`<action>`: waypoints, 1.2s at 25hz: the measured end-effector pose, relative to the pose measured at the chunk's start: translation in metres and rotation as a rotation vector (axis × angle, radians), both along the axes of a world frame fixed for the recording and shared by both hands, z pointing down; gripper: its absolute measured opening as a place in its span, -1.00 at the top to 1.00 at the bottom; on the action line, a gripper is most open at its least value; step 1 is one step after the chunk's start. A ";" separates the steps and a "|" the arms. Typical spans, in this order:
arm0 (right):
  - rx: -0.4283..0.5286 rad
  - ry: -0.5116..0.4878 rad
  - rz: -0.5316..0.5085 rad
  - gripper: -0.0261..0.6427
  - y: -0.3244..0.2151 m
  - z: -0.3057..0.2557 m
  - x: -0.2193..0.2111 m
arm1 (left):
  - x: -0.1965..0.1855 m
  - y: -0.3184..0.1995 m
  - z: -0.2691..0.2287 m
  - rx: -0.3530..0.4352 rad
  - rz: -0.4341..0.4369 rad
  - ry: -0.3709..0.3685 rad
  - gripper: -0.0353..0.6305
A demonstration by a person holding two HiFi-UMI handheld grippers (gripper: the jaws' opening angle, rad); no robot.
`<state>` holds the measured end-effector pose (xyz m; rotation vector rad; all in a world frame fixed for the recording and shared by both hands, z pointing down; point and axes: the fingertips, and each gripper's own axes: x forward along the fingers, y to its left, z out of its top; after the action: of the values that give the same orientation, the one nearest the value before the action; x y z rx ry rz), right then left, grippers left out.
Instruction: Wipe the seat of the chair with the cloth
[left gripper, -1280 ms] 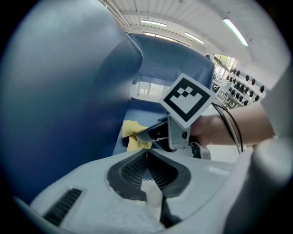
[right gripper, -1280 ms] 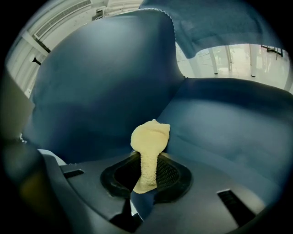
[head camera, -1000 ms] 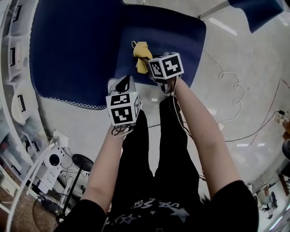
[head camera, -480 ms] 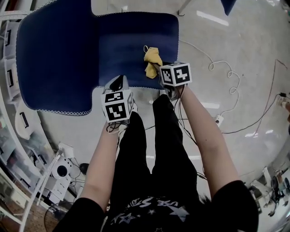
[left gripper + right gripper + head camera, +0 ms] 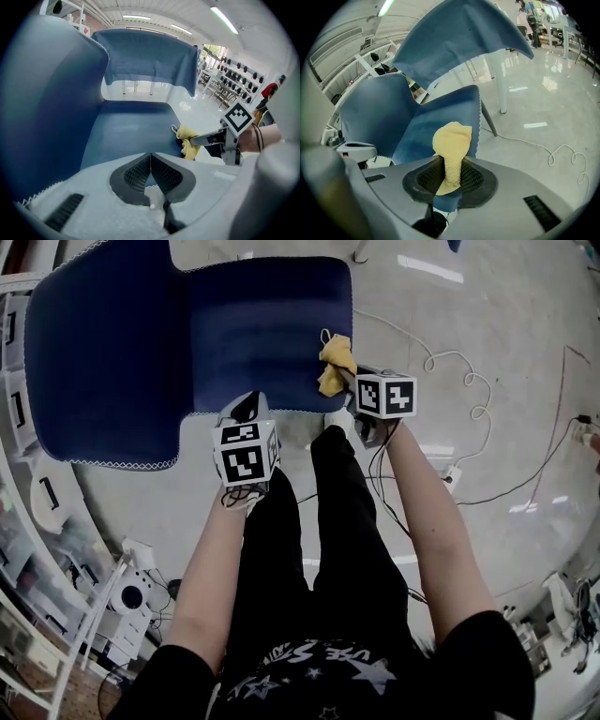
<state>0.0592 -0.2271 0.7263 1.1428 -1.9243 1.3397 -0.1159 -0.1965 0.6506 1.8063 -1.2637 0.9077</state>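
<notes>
In the head view, a dark blue chair (image 5: pixel 94 362) stood in front of the person, its seat (image 5: pixel 267 334) facing the two tools. The right tool (image 5: pixel 349 381) reached to the seat's right edge near the front corner. A yellow cloth (image 5: pixel 335 364) was bunched there against the blue fabric. The left tool (image 5: pixel 242 411) hung just off the seat's front edge, apart from the cloth. A pale cable (image 5: pixel 450 371) curled over the grey floor (image 5: pixel 487 456) to the right of the chair. In the left gripper view, the left tool (image 5: pixel 150 161) had its jaws pressed together with nothing between them. Beyond them lay the seat (image 5: pixel 131 131), with the cloth (image 5: pixel 187 140) at its right edge in the grip of the right tool (image 5: pixel 206 138). In the right gripper view, the right tool (image 5: pixel 449 176) was clamped on a narrow neck of the cloth (image 5: pixel 451 140). The rest of it bulged out past the jaw tips over the seat (image 5: pixel 440 117).
</notes>
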 end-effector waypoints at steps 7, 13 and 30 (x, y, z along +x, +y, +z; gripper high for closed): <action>-0.018 0.056 0.071 0.72 0.016 -0.010 0.016 | 0.001 0.021 -0.010 0.007 0.066 0.028 0.83; 0.069 -0.020 -0.013 0.72 0.009 -0.038 -0.052 | -0.023 0.055 -0.004 -0.006 0.142 0.014 0.83; 0.071 -0.132 -0.452 0.72 0.028 -0.025 -0.303 | -0.122 0.102 0.017 -0.023 0.126 -0.002 0.83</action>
<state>-0.2436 -0.1992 0.7011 0.6037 -2.1731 1.1256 -0.2375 -0.0947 0.6673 1.8838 -1.1462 0.9892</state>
